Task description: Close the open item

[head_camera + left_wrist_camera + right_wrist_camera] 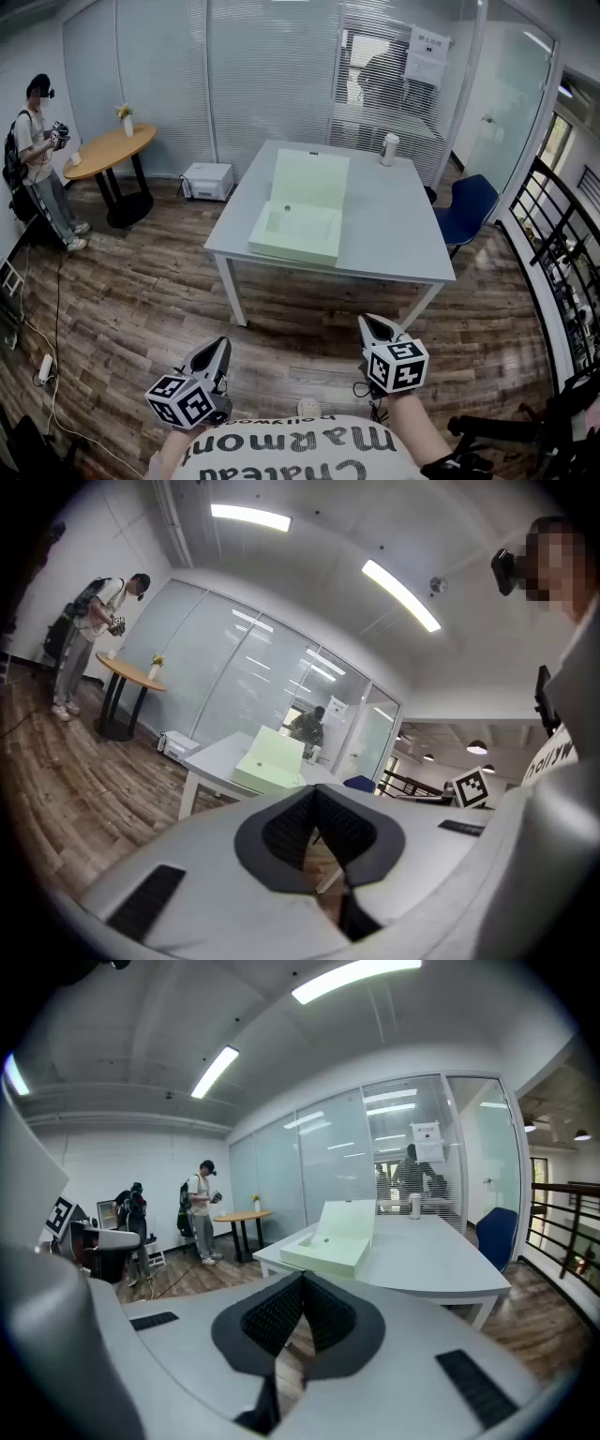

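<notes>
Box, pale green, lid standing open, sits at the near edge of the table, left of middle. Left gripper and right gripper are held low, well apart from the table (over the floor). Both grippers have jaws pressed together, nothing between them. A cup stands at the far edge.

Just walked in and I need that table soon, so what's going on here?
A person holds a tool in each hand. The left tool and right tool are both shut and empty, well back from the grey table. On the table sits a pale green box with its lid up, not yet closed.
</notes>
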A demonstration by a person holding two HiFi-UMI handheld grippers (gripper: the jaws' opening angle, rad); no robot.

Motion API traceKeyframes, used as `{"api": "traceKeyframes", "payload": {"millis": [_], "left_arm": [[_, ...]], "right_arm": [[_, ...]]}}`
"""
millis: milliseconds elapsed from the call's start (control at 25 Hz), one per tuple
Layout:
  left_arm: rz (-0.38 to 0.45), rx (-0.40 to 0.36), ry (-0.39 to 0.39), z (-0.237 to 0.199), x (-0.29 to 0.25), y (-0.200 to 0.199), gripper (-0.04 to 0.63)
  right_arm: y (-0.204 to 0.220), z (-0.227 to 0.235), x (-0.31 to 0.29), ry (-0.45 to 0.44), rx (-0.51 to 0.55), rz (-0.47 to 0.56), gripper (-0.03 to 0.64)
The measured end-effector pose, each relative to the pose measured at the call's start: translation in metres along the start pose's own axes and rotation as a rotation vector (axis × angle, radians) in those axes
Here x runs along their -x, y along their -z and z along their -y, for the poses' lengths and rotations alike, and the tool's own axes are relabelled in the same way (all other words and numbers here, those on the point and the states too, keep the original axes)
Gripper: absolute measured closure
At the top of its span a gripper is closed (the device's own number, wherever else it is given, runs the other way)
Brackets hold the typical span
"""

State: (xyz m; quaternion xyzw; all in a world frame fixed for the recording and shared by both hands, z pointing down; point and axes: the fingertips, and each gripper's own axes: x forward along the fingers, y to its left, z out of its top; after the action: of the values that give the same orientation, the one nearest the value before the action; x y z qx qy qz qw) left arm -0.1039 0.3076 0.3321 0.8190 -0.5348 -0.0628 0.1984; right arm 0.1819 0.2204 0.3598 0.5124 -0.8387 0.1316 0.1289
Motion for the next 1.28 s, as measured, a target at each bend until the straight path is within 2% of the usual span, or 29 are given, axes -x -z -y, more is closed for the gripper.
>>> {"api": "traceKeyframes", "payload": {"millis": [360, 640, 960, 1280], "left_arm": [[-0.006, 0.021, -0.018, -0.011, -0.021, 0.000, 0.588], [-0.011, 0.057, -0.047, -0.027, -0.050, 0.001, 0.588], [0.006, 0.062, -0.070, -0.043, -0.103, -0.014, 0.588], [0.044, 0.048, -0.094, -0.058, -0.168, -0.031, 0.588]], "right_arm": [[-0.002, 0.013, -0.019, -0.018, -0.022, -0.016, 0.615], [-0.009, 0.041, -0.047, -0.027, -0.060, -0.020, 0.615], [-0.039, 0.078, -0.091, -0.094, -0.078, 0.019, 0.615], [-0.061, 0.118, -0.144, -0.107, -0.034, 0.009, 0.615]]}}
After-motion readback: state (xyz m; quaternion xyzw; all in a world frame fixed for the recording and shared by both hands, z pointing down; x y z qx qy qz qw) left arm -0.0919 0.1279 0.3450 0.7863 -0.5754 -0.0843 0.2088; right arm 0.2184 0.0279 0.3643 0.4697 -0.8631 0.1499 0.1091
